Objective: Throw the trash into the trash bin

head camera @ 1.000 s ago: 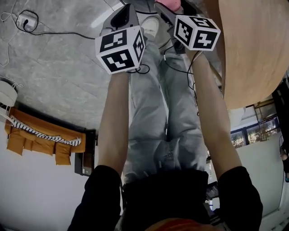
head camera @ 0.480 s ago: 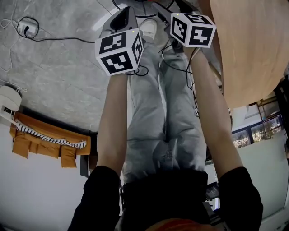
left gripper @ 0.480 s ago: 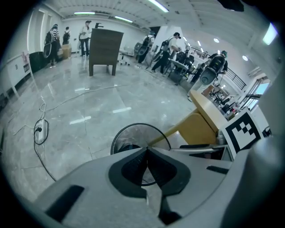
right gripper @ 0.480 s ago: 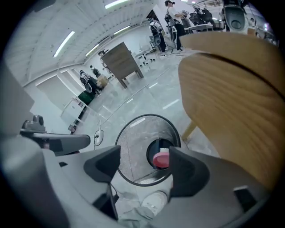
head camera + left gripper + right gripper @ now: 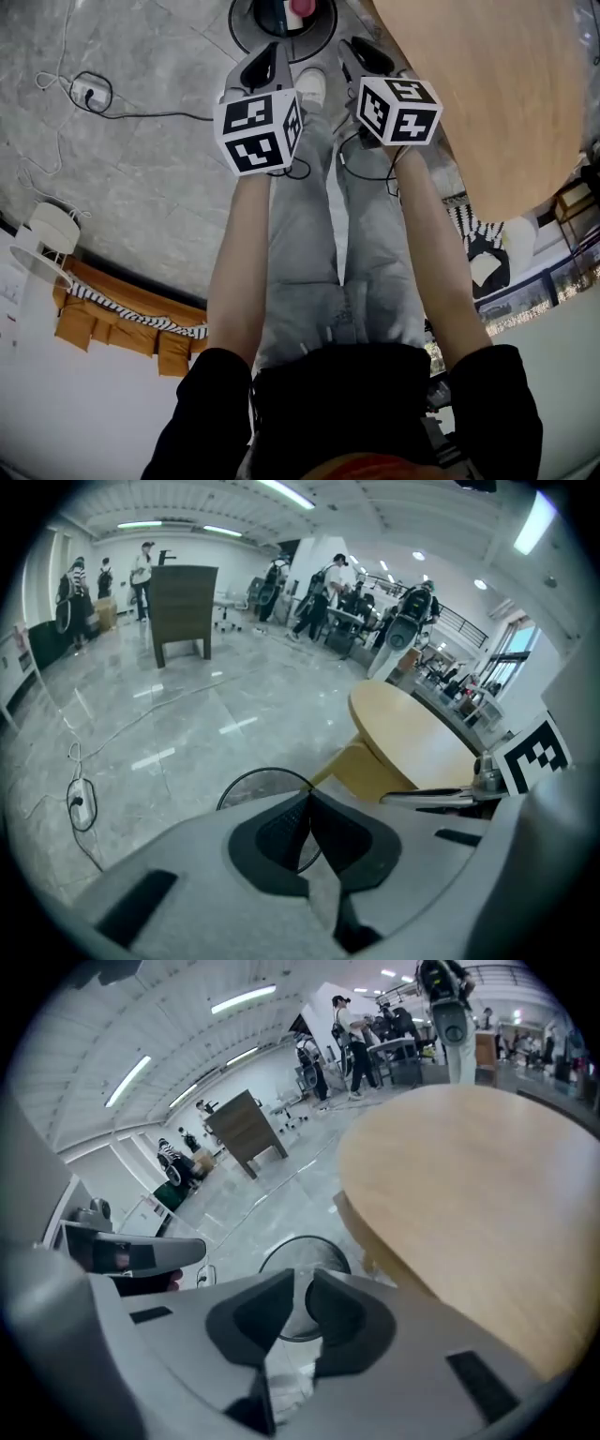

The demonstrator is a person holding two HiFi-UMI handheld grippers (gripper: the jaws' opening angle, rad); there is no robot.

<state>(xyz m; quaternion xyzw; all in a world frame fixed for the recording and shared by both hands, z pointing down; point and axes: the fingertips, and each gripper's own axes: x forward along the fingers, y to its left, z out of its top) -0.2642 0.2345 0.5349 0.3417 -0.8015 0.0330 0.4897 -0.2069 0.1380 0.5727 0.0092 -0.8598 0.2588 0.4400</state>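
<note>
The round black trash bin stands on the grey floor at the top of the head view, with a pink-red item lying inside it. Both grippers hang above and just short of it. My left gripper is shut, tips touching, nothing between them; the bin's rim shows just beyond. My right gripper has just been closing, and only a narrow gap is left between its jaws. Nothing is held in that gap, and the bin shows through it. In the head view the left gripper and right gripper sit side by side.
A round wooden table stands close on the right, its edge near the right gripper. A power strip with cable lies on the floor at left. A dark cabinet and several people stand far off.
The bin has come fully into the head view, beyond the grippers. Both marker cubes sit lower in the picture and nearer to each other.
</note>
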